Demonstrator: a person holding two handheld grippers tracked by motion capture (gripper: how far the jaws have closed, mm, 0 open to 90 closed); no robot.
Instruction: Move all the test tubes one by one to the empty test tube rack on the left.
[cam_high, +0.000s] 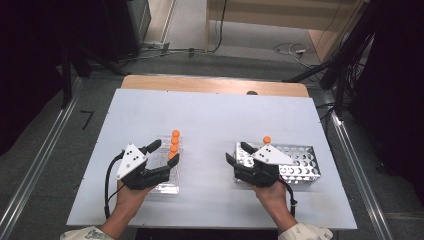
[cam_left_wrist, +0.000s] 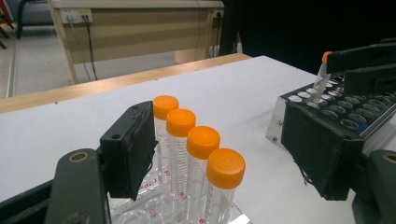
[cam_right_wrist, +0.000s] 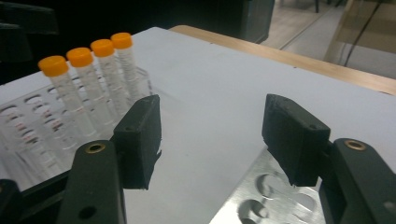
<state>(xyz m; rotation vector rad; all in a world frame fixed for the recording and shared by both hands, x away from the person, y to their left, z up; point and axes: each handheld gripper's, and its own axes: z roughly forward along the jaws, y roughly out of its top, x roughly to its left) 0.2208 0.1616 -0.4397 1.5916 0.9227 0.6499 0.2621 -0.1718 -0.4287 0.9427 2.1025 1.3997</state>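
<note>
From above, the left tongs (cam_high: 167, 151) stand apart around four clear plastic tubes with orange caps (cam_high: 174, 145) in a transparent rack (cam_high: 167, 187) on the white tabletop (cam_high: 210, 115). Left gripper view: nothing gripped. Right gripper view: the right tongs (cam_right_wrist: 212, 140) gape over a perforated metal rack (cam_right_wrist: 261, 196).

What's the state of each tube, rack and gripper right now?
Left gripper: open, jaws either side of the tube row, nothing gripped.
Right gripper: open, empty, over the metal rack's edge.
Four orange-capped tubes: capped, upright, in one row in the clear rack.
Clear rack: on the table, most holes empty.
Single tube: capped, standing slightly tilted in the metal rack.
Metal rack: on the table, other holes empty.
</note>
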